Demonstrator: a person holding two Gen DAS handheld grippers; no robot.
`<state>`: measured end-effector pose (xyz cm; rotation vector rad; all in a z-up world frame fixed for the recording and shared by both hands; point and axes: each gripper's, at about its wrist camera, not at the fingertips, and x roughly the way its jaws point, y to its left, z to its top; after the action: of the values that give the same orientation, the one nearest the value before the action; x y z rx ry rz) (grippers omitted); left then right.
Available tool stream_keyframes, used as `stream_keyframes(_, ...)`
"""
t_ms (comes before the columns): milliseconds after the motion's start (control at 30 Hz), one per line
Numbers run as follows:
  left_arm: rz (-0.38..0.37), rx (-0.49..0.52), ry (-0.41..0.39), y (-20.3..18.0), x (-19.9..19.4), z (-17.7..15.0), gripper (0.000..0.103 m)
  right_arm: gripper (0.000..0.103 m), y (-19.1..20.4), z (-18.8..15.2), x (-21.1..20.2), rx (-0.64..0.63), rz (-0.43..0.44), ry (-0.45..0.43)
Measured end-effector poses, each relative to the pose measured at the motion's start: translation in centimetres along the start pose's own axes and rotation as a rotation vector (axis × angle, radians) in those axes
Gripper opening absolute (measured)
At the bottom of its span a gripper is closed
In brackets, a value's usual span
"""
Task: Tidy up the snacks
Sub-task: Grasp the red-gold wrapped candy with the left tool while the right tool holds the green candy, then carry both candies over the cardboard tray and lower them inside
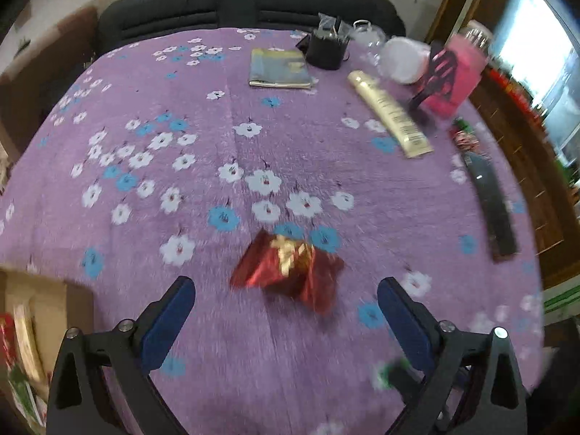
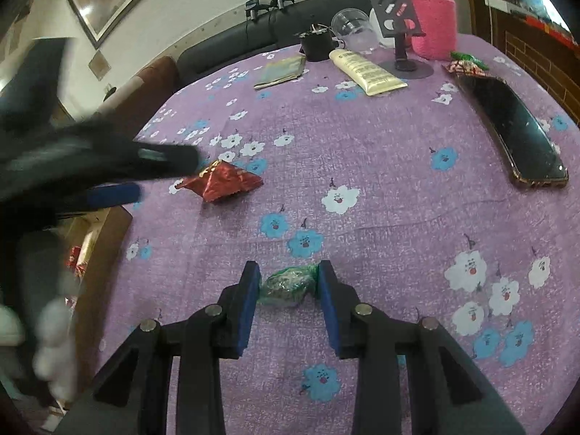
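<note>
R gripper (image 2: pixel 289 282) pinches green candy (image 2: pixel 286 286).

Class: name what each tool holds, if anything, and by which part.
The right tool clamps the green wrapped candy by its two ends. The left tool holds nothing; the red snack packet lies free.

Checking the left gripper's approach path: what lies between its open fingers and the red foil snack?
Only bare purple flowered cloth. In the left wrist view, the left gripper stands open just short of the red foil snack, nothing between.

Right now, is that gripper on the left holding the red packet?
No, the left gripper is open, and the red packet lies loose on the cloth ahead of its fingers.
</note>
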<state>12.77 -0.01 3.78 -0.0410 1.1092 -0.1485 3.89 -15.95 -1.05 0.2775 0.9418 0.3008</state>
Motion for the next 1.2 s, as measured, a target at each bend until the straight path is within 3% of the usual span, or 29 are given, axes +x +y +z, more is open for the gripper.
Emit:
stream_keyframes(100,0.045,0.038,0.011,-0.8,1.6,0.4,0.098,0.032,-0.3,0.1,0.1,0.018,0.017,0.005)
stream_keyframes(133,0.059,0.059,0.018,-1.1,2.0,0.5,0.090,0.032,-0.4,0.1,0.1,0.021,0.020,0.006)
stream_keyframes(167,0.075,0.078,0.028,-1.4,2.4,0.6,0.074,0.032,-0.4,0.2,0.1,0.023,0.022,0.007)
stream_keyframes(367,0.077,0.115,0.011,-1.8,2.1,0.3,0.057,0.032,-0.2,0.2,0.3,0.014,0.013,0.005)
stream_keyframes(567,0.017,0.081,-0.032,-1.4,-0.5,-0.9,0.055,0.031,-0.4,0.3,0.0,0.018,0.020,-0.016)
stream_keyframes(833,-0.079,0.038,-0.136,0.3,-7.8,-4.0,0.055,0.031,-0.6,0.4,-0.9,0.031,0.074,-0.062)
stream_keyframes(1033,-0.161,-0.029,-0.220,4.7,-15.1,-8.2,0.055,0.031,0.4,0.2,-1.4,-0.005,0.112,-0.087)
stream_keyframes(1200,-0.184,-0.105,-0.308,10.0,-21.7,-12.9,0.055,0.031,1.8,-0.3,-1.4,-0.048,0.122,-0.096)
